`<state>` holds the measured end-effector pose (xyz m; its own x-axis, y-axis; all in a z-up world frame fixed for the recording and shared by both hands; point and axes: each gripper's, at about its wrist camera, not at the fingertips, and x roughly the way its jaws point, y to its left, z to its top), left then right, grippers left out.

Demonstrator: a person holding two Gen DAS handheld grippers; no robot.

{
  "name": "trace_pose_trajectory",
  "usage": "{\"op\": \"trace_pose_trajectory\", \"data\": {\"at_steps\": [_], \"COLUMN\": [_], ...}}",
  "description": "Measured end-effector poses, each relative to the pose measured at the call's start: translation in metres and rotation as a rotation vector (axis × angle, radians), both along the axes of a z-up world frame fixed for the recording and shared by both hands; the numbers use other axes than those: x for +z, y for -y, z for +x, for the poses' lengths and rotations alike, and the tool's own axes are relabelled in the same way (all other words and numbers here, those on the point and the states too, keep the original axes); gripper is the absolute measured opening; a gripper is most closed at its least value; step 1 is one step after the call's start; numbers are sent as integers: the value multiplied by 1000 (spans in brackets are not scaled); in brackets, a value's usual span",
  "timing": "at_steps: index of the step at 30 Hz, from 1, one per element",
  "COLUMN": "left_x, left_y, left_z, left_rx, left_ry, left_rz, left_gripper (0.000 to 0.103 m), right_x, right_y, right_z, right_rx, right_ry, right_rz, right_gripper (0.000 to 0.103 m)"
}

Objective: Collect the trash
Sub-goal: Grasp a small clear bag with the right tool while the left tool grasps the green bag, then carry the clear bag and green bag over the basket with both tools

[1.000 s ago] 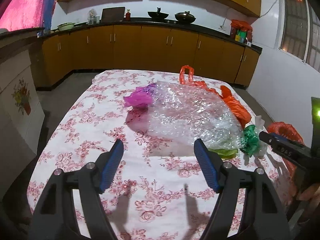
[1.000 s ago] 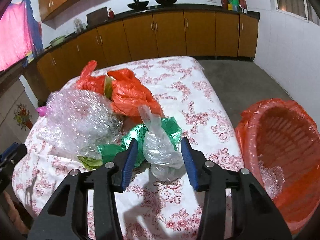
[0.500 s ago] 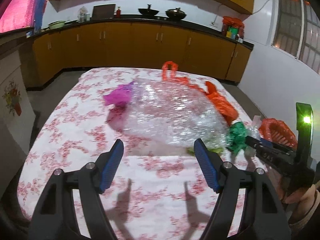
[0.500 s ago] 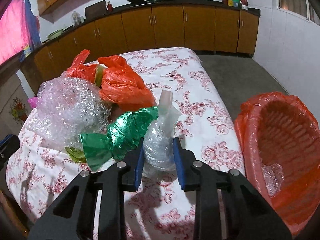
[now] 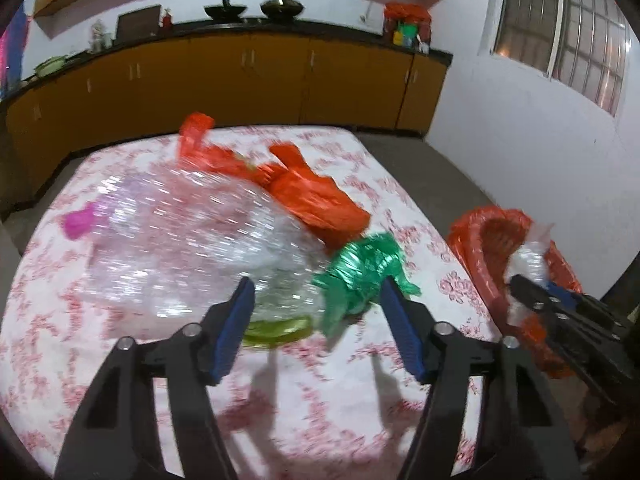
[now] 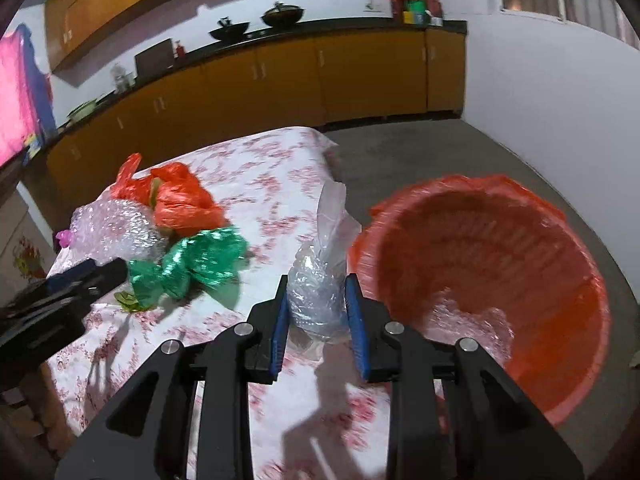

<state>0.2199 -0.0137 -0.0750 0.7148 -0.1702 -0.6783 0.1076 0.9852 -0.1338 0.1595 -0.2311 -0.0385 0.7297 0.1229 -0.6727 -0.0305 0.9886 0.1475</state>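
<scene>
Motion blur smears the bubble wrap (image 5: 192, 240); its pink scrap (image 5: 80, 222) stays unidentifiable.

Both views are fisheye cameras riding on hand-held grippers, each looking forward and downward along its own two fingers, which fill the lower frame. The left wrist view sits close over the floral tablecloth (image 5: 192, 368), facing the cabinets (image 5: 240, 80) at the top, with the red basket (image 5: 472, 240) at right. The right wrist view looks from farther right; its basket (image 6: 560, 240) fills the right half. Both share the green wrapper (image 5: 364, 268) (image 6: 192, 256).
</scene>
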Motion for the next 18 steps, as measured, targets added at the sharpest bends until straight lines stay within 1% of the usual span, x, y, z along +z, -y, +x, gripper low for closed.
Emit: {"op": "trace_pose_trajectory", "data": {"at_steps": [2, 3, 7, 9, 11, 12, 14, 18], "left_x": [-10, -14, -24, -27, -28, -29, -27, -20], "left_y": [6, 8, 11, 13, 15, 15, 17, 23], "left_z": [9, 13, 22, 25, 26, 27, 26, 20], "left_rx": [1, 1, -1, -4, -11, -18, -29, -57], "left_ry": [-40, -57, -92, -97, -103, -104, -96, -66], "left_rz": [5, -3, -26, -32, -38, -44, -46, -53], "left_gripper": [53, 51, 38, 32, 18, 17, 10, 7], "right_x": [-1, -1, -2, -3, -3, -3, -3, -3], "right_y": [7, 9, 16, 18, 20, 21, 22, 24], "right_z": [-3, -4, -6, -7, -9, -10, -11, -13], "right_rx": [-11, -14, -24, -26, -28, -28, -31, -35], "right_ry": [-1, -1, -2, -1, 2, 2, 3, 6], "right_rz": [5, 4, 9, 9, 8, 8, 7, 7], "right_gripper": [28, 28, 28, 28, 28, 28, 28, 28]}}
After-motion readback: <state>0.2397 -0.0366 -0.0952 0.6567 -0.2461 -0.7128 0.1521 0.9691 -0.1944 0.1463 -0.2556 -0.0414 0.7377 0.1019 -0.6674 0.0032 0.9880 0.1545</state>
